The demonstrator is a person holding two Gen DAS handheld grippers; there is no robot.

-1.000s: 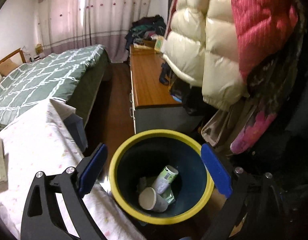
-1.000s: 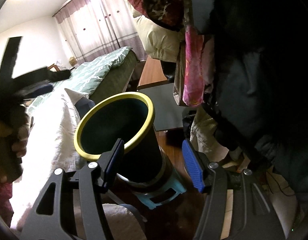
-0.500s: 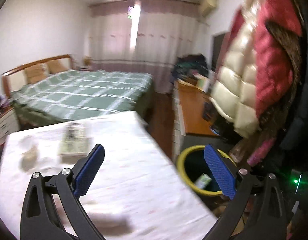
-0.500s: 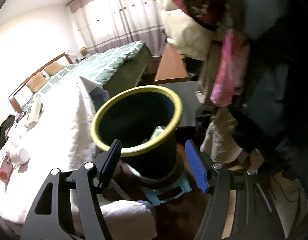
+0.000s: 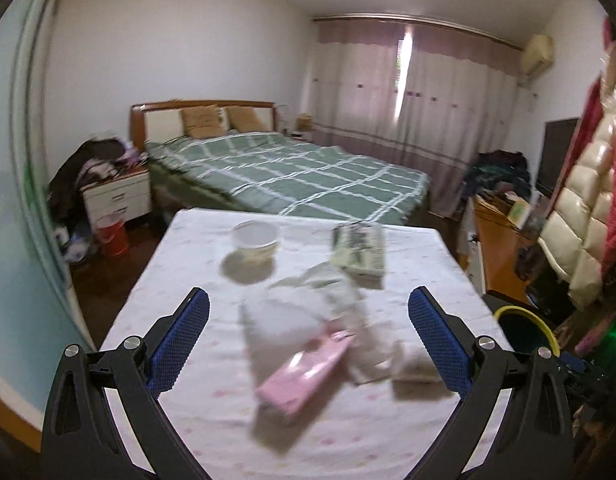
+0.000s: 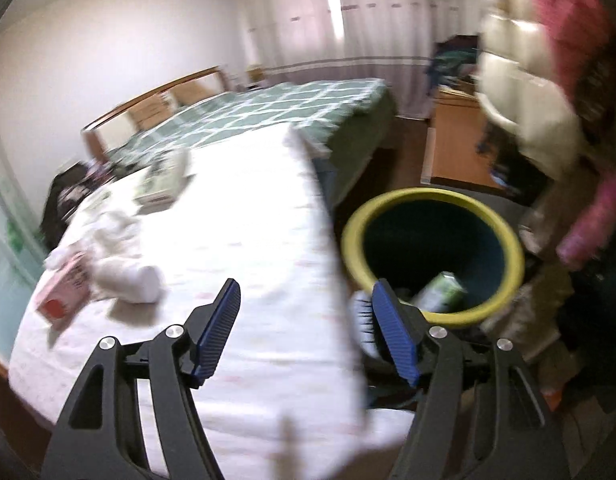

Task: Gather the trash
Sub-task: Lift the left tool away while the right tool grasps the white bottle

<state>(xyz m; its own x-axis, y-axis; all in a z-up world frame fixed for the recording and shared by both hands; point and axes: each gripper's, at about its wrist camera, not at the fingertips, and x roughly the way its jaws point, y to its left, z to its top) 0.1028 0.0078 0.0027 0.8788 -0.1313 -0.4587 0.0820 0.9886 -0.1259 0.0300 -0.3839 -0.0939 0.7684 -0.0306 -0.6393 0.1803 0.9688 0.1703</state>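
Observation:
My left gripper [image 5: 308,340] is open and empty above the white-clothed table [image 5: 196,364]. Below it lie a pink carton [image 5: 304,372], crumpled white wrapping [image 5: 308,304], a white bowl [image 5: 255,237] and a green-printed box [image 5: 359,250]. My right gripper [image 6: 306,332] is open and empty over the table's right edge [image 6: 268,240]. The dark bin with a yellow rim [image 6: 512,248] stands right of it, with a green-labelled cup [image 6: 440,292] inside. The bin's rim also shows in the left wrist view [image 5: 544,326].
A green checked bed [image 5: 292,176] lies beyond the table. A wooden cabinet [image 5: 496,240] stands along the right wall. Puffy coats [image 5: 588,200] hang at the right above the bin. A white nightstand [image 5: 116,196] and a red bucket [image 5: 112,234] stand far left.
My left gripper has swung left from over the bin to over the table. My right gripper has also turned left and the view now takes in the table and the bin.

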